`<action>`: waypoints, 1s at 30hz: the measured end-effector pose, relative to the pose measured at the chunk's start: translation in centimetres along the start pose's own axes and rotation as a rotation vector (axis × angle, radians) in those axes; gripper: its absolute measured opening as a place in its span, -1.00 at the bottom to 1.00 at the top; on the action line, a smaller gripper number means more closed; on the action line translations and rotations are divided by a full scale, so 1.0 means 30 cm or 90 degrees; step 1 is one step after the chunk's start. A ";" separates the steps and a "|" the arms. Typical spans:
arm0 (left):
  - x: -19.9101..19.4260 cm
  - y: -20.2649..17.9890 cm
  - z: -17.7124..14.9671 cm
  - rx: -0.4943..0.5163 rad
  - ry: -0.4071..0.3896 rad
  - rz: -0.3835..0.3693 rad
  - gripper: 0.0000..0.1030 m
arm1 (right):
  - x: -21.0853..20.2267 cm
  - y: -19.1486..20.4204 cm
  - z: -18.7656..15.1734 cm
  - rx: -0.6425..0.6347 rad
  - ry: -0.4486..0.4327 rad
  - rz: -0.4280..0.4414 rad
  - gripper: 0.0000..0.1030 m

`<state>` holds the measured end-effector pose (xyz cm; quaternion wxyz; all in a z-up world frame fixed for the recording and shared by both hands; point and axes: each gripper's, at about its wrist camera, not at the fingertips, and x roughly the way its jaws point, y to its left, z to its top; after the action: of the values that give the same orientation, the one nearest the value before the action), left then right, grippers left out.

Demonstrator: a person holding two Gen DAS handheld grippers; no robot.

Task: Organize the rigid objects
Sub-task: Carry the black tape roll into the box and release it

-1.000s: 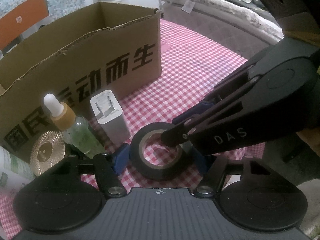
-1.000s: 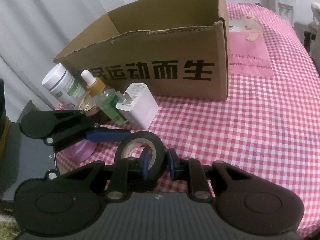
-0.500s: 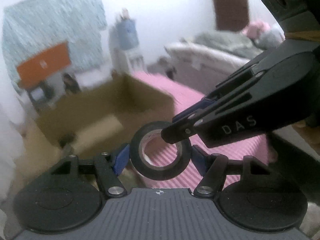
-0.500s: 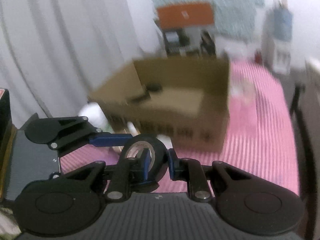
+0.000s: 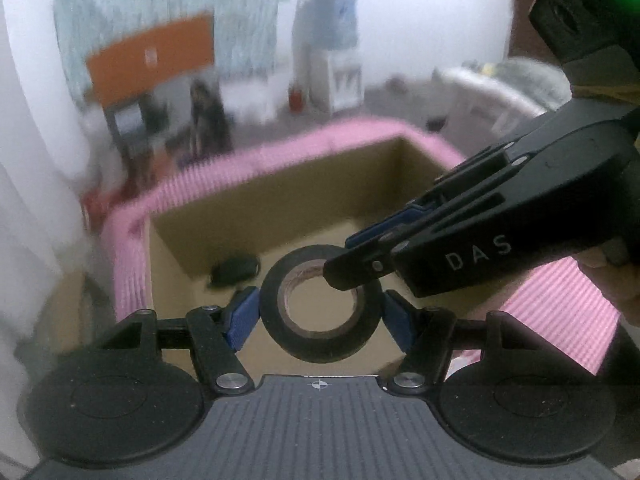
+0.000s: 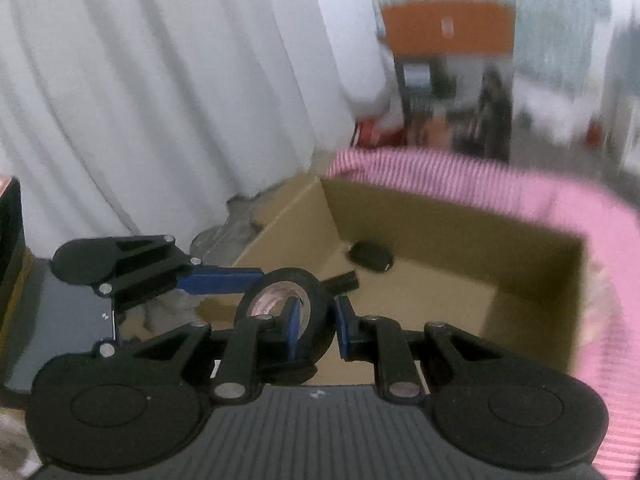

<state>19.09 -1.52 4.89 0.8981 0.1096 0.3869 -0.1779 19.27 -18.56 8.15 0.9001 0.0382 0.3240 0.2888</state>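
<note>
One roll of black tape [image 5: 320,312], a glossy ring with a pale cardboard core, hangs in the air above the open cardboard box [image 5: 280,216], held from two sides. The left gripper [image 5: 320,314] has its blue-padded fingers [image 5: 240,318] about half spread, one at 9 o'clock and one at 3 o'clock of the ring's outer rim, each touching it or just beside it; whether they press is hard to tell. The right gripper [image 6: 316,328] is nearly closed on the ring's wall: one blue finger [image 6: 294,328] sits inside the core, the other on the outer face, so the band is pinched between them. From the left wrist view that gripper comes in from 2 o'clock, a matte black body lettered "DAS", angled downward, with part of a hand [image 5: 612,280] behind it. The box is plain brown corrugated board with straight walls; a small dark rounded object [image 6: 370,258] lies on its floor near the far wall. Around the box spreads the pink checked cloth [image 6: 440,180] of the bench, blurred. White folded curtains [image 6: 160,100] hang at 10 o'clock in the right wrist view.
</note>
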 end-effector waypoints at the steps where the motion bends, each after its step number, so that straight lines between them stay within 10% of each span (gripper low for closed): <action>1: 0.040 0.019 0.005 -0.009 0.025 -0.005 0.30 | 0.057 -0.031 0.021 0.017 0.026 0.011 -0.61; 16: 0.303 0.081 -0.011 -0.025 0.256 -0.020 0.31 | 0.445 -0.219 0.007 0.144 0.233 0.061 -0.61; 30: 0.160 0.080 0.025 -0.027 0.151 0.015 0.63 | 0.322 -0.245 0.043 0.218 0.152 0.075 -0.55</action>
<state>23.61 -0.69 2.03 0.8502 0.1157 0.4926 -0.1452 29.73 -19.25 1.87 0.8173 0.1745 0.4700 0.2840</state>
